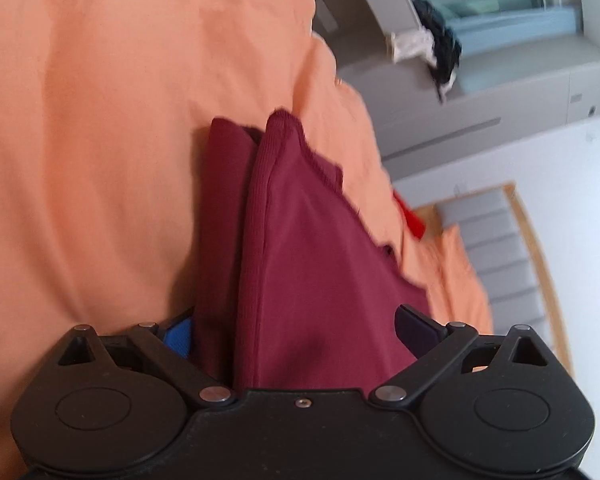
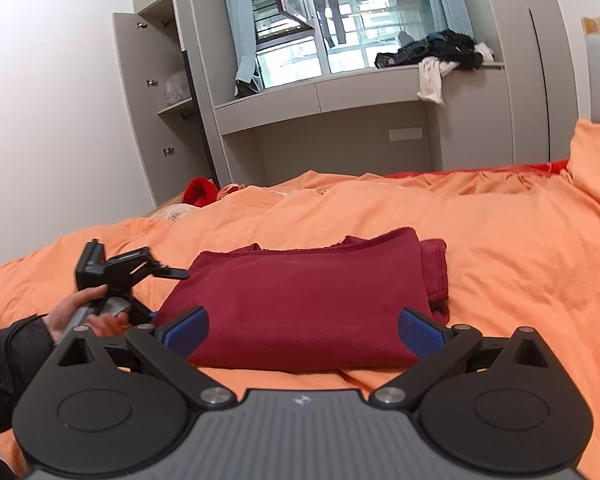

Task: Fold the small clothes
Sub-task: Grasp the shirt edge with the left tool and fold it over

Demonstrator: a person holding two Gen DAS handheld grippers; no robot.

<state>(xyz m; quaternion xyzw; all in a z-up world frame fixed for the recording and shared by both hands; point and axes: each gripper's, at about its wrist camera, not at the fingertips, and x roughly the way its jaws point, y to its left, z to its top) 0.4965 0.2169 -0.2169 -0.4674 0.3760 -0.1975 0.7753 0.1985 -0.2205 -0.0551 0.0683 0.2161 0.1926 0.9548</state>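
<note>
Apparently both grippers' fingers (image 2: 420, 330) wide apart around maroon garment (image 2: 300, 304).

garment (image 2: 296, 300): dark red knit cloth, matt, fine ribbed weave, raw-looking stitched edge
bed cover (image 2: 500, 248): orange cloth under garment, matt, soft, creased
left gripper (image 1: 292, 328): matt black plastic links, shiny metal pivot pins, blue textured pad
right gripper (image 2: 302, 330): matt black plastic, ridged grey housing, blue dimpled pads (image 2: 420, 330)
cabinet (image 2: 332, 100): beyond bed cover, smooth grey laminate, satin
window (image 2: 340, 24): above cabinet, glossy glass
</note>
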